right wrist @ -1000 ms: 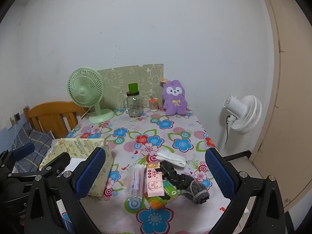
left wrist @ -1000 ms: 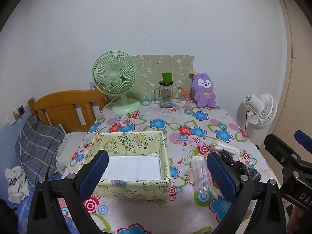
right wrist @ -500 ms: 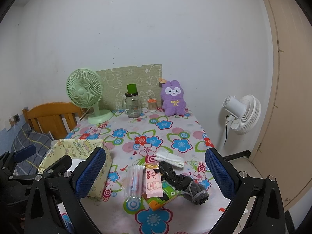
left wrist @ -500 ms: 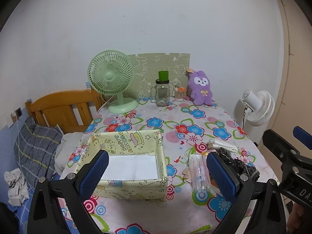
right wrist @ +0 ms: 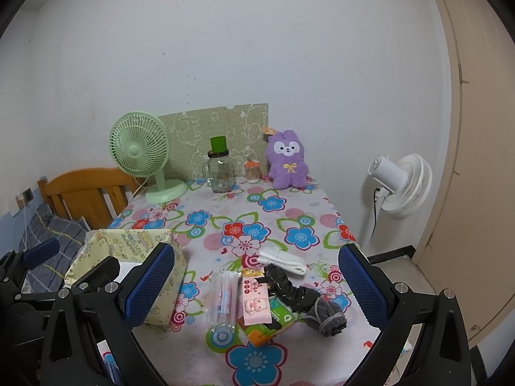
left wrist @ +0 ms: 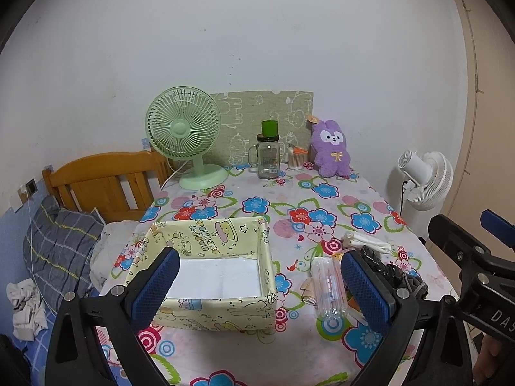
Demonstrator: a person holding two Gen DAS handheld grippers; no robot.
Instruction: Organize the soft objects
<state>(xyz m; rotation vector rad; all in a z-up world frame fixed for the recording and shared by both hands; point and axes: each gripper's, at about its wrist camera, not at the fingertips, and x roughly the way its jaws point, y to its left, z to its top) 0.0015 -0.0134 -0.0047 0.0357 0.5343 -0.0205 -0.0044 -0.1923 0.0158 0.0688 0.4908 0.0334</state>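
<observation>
A pale yellow fabric box (left wrist: 212, 270) stands empty near the front left of the flowered table; it also shows in the right wrist view (right wrist: 128, 251). A pile lies right of it: white folded cloth (right wrist: 283, 259), black crumpled cloth (right wrist: 289, 289), grey sock (right wrist: 326, 317), pink tissue pack (right wrist: 256, 300), clear pen case (right wrist: 223, 302). A purple plush bunny (right wrist: 287, 160) sits at the back. My left gripper (left wrist: 257, 289) is open above the box front. My right gripper (right wrist: 257, 289) is open above the pile.
A green desk fan (left wrist: 186, 135), a glass jar with green lid (left wrist: 268, 154) and a small cotton-swab jar (left wrist: 296, 157) stand at the back. A white floor fan (right wrist: 402, 186) is right of the table. A wooden bed headboard (left wrist: 103, 183) and bedding are to the left.
Both grippers have drawn back and risen slightly, so the table looks a little farther away. Both stay open. No object has moved.
</observation>
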